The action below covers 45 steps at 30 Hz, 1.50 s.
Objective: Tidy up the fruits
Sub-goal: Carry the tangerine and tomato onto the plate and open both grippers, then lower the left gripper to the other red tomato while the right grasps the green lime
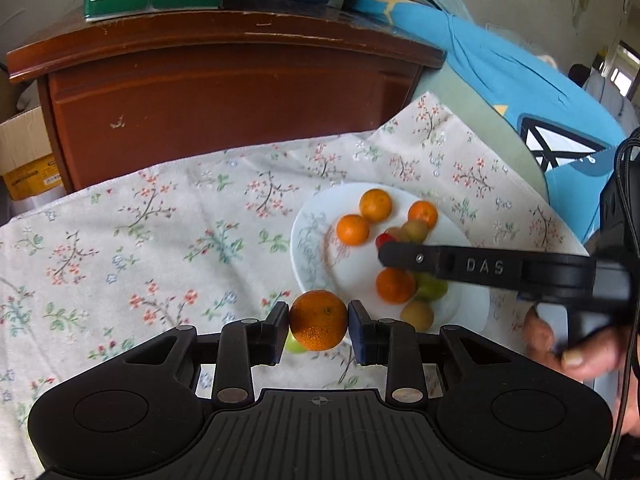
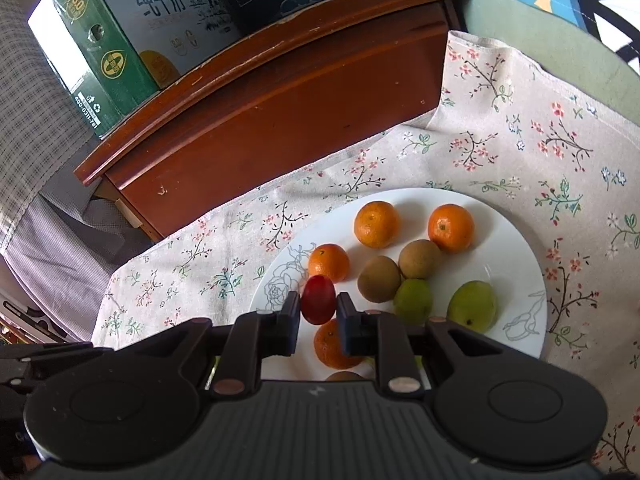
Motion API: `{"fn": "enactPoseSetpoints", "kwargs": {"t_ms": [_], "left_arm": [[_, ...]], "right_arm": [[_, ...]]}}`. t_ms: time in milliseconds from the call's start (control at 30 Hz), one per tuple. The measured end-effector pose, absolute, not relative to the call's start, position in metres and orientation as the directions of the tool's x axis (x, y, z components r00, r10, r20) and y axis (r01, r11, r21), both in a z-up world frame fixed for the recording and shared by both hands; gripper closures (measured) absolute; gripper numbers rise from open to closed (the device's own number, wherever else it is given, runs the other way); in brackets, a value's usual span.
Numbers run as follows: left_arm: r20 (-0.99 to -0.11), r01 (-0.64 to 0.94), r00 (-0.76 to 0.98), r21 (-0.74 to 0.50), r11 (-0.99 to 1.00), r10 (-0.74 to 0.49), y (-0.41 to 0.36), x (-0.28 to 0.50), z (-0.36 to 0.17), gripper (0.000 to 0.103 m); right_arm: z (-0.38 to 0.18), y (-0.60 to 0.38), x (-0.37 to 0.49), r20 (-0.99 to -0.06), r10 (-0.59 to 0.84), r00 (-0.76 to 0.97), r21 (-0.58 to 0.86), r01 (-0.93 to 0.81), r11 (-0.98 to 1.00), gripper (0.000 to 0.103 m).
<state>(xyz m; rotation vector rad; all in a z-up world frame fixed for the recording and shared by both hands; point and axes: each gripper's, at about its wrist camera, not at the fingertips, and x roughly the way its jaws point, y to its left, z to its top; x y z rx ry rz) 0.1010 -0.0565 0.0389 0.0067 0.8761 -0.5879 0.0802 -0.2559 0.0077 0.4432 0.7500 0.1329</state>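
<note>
My left gripper is shut on an orange, held above the floral cloth just left of the white plate. My right gripper is shut on a small red fruit above the plate's near left part; it also shows in the left wrist view. On the plate lie several oranges, two brown kiwis and two green fruits. A green fruit peeks out under the left gripper.
A floral cloth covers the table. A dark wooden cabinet stands behind it with green and blue cartons on top. A cardboard box sits at far left. Blue fabric lies at the right.
</note>
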Motion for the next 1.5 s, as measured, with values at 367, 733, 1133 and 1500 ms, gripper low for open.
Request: {"fn": "enactPoseSetpoints", "kwargs": {"t_ms": [367, 733, 1133, 1500], "left_arm": [[-0.700, 0.498, 0.497, -0.254, 0.829, -0.513, -0.088, 0.108, 0.021, 0.071], [-0.660, 0.452, 0.582, -0.225, 0.863, -0.476, -0.066, 0.099, 0.054, 0.038], [-0.655, 0.377, 0.638, -0.192, 0.906, -0.405, -0.020, 0.070, 0.074, 0.028], [-0.735, 0.360, 0.592, -0.125, 0.924, -0.330, 0.001, 0.053, 0.050, 0.021]], "right_arm": [[0.010, -0.259, 0.079, -0.618, 0.271, 0.738, 0.455, 0.055, 0.889, 0.080], [0.021, -0.264, 0.074, -0.606, 0.252, 0.755, 0.445, 0.059, 0.893, 0.079], [0.034, -0.248, 0.045, -0.597, 0.289, 0.748, 0.431, -0.004, 0.902, 0.077], [0.025, -0.217, 0.043, -0.615, 0.345, 0.709, 0.390, -0.107, 0.914, 0.077]]}}
